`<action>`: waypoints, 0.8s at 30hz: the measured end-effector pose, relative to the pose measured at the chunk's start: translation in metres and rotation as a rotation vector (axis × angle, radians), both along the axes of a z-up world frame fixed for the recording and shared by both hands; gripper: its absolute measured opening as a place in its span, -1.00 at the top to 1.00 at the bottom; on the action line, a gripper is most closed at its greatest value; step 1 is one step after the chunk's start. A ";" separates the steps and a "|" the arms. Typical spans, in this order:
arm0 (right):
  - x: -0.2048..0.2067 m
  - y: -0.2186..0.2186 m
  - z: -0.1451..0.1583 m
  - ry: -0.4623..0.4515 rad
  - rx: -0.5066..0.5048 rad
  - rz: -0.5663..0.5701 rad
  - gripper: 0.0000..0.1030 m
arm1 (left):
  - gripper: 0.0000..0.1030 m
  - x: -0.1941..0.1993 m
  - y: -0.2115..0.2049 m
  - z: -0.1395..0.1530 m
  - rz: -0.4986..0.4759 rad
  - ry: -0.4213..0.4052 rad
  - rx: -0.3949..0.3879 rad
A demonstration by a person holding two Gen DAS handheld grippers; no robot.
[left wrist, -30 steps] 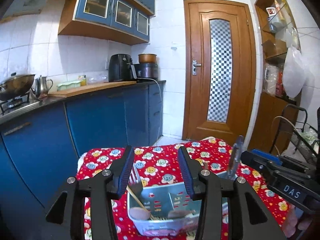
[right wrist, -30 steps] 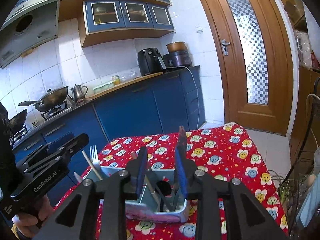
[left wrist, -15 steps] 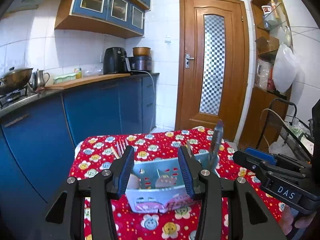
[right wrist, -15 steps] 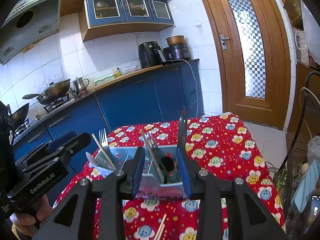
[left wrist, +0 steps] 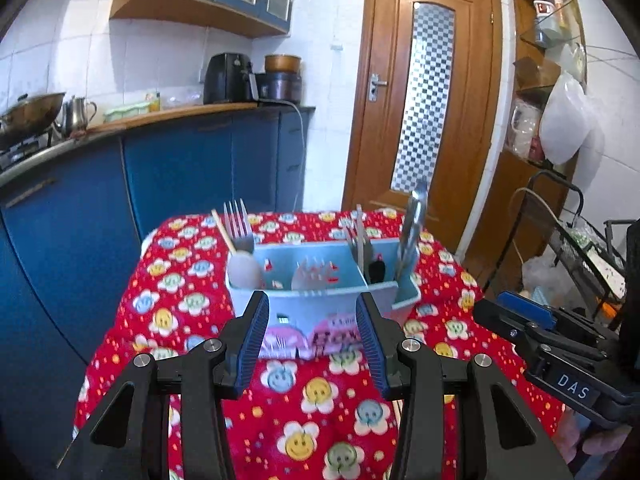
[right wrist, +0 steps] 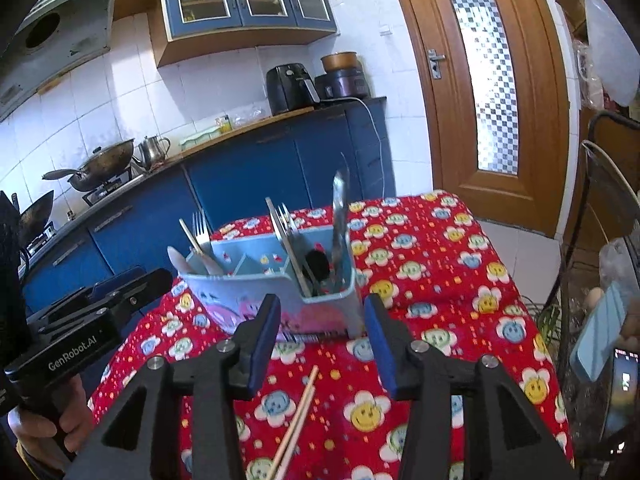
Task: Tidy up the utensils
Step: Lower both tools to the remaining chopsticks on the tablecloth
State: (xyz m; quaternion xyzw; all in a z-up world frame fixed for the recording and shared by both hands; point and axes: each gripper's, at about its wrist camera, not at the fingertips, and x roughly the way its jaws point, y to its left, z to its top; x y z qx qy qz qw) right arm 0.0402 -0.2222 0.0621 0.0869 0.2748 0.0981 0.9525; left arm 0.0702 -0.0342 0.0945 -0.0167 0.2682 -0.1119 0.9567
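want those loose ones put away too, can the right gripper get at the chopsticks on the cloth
Probably yes. The chopsticks lie bare on the tablecloth just below the open, empty right gripper, nearer than the utensil caddy; nothing covers them.

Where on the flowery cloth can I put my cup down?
The red cloth right of the blue caddy is bare to the edge. The strip before the caddy holds loose chopsticks under the right gripper. The caddy's end compartments are crowded.

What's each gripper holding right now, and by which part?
Nothing. Left gripper and right gripper are both open and empty, short of the utensil caddy.
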 end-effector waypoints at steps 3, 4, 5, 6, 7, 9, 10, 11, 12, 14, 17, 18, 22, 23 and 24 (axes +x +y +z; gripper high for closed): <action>-0.007 -0.004 -0.007 0.020 -0.003 -0.003 0.07 | 0.10 -0.004 -0.004 -0.008 -0.004 0.028 0.008; -0.009 -0.005 -0.010 0.028 -0.004 -0.005 0.06 | 0.10 -0.005 -0.006 -0.011 -0.005 0.038 0.011; -0.011 -0.006 -0.012 0.035 -0.006 -0.005 0.05 | 0.10 -0.006 -0.008 -0.014 -0.006 0.048 0.014; -0.013 -0.008 -0.015 0.044 -0.010 -0.006 0.05 | 0.10 -0.007 -0.010 -0.016 -0.008 0.057 0.016; -0.015 -0.009 -0.018 0.051 -0.012 -0.007 0.05 | 0.10 -0.008 -0.013 -0.021 -0.011 0.074 0.020; -0.018 -0.012 -0.023 0.064 -0.011 -0.007 0.05 | 0.10 -0.009 -0.016 -0.027 -0.015 0.096 0.025; -0.019 -0.014 -0.026 0.070 -0.009 -0.007 0.05 | 0.10 -0.010 -0.018 -0.031 -0.016 0.108 0.028; -0.020 -0.016 -0.029 0.075 -0.006 -0.008 0.05 | 0.10 -0.010 -0.020 -0.036 -0.017 0.121 0.029; -0.021 -0.019 -0.033 0.083 -0.002 -0.010 0.05 | 0.10 -0.010 -0.021 -0.039 -0.018 0.132 0.030; -0.023 -0.023 -0.038 0.096 0.003 -0.013 0.05 | 0.10 -0.008 -0.024 -0.047 -0.026 0.168 0.032; -0.026 -0.029 -0.045 0.113 0.006 -0.019 0.05 | 0.10 -0.003 -0.029 -0.061 -0.041 0.230 0.029; -0.026 -0.031 -0.047 0.118 0.009 -0.022 0.05 | 0.10 -0.002 -0.032 -0.066 -0.051 0.251 0.029; -0.029 -0.040 -0.055 0.134 0.026 -0.033 0.05 | 0.10 0.000 -0.043 -0.078 -0.077 0.300 0.062; -0.030 -0.041 -0.056 0.136 0.029 -0.035 0.05 | 0.10 0.000 -0.045 -0.079 -0.085 0.308 0.071; -0.030 -0.042 -0.057 0.137 0.030 -0.036 0.05 | 0.10 -0.001 -0.048 -0.082 -0.094 0.315 0.081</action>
